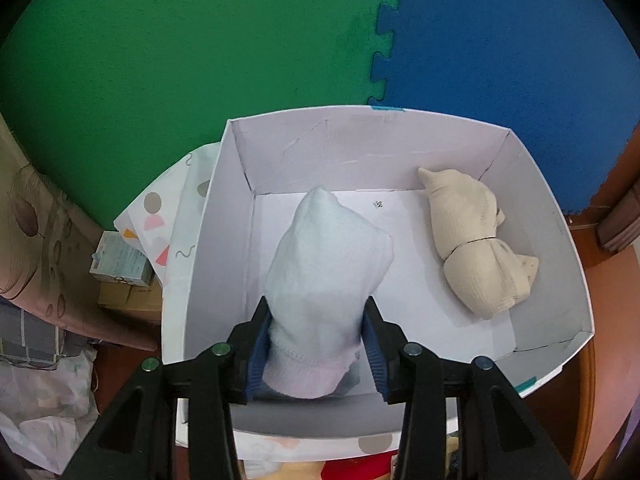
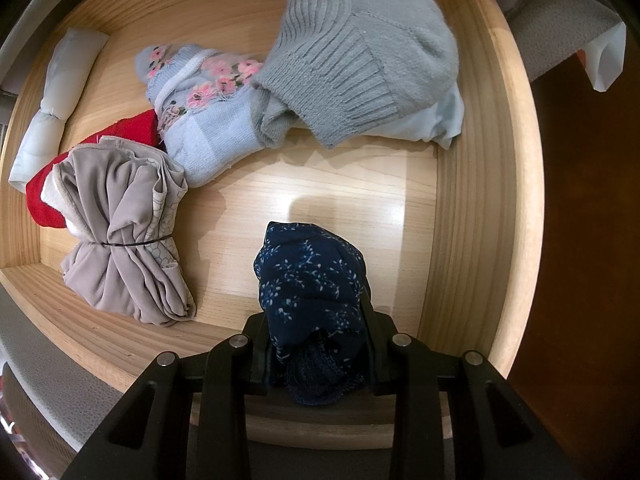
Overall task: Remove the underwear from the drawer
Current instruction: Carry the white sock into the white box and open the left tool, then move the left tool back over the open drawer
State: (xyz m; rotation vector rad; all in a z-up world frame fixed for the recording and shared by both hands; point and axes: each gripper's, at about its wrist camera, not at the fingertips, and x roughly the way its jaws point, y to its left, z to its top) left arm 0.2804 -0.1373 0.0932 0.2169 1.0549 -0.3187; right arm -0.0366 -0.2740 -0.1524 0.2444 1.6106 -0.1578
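So we've got the wooden drawer [image 2: 484,208] under our right gripper [image 2: 316,344] and a white cardboard box [image 1: 224,208] under our left gripper [image 1: 316,344]. Ahead and left of the right fingers sit a grey knit bundle [image 2: 360,60], a floral blue bundle [image 2: 200,112] and a taupe roll [image 2: 124,232] tied with a band. Right fingers are clamped on the navy floral underwear [image 2: 312,288], which looks just above the drawer floor. Left fingers are clamped on a pale blue bundle [image 1: 328,264] over the box, with a beige roll [image 1: 476,248] lying ahead-right. Our tip: lift the navy piece straight up, keep the squeeze firm, and clear the drawer's front wall before swinging over.
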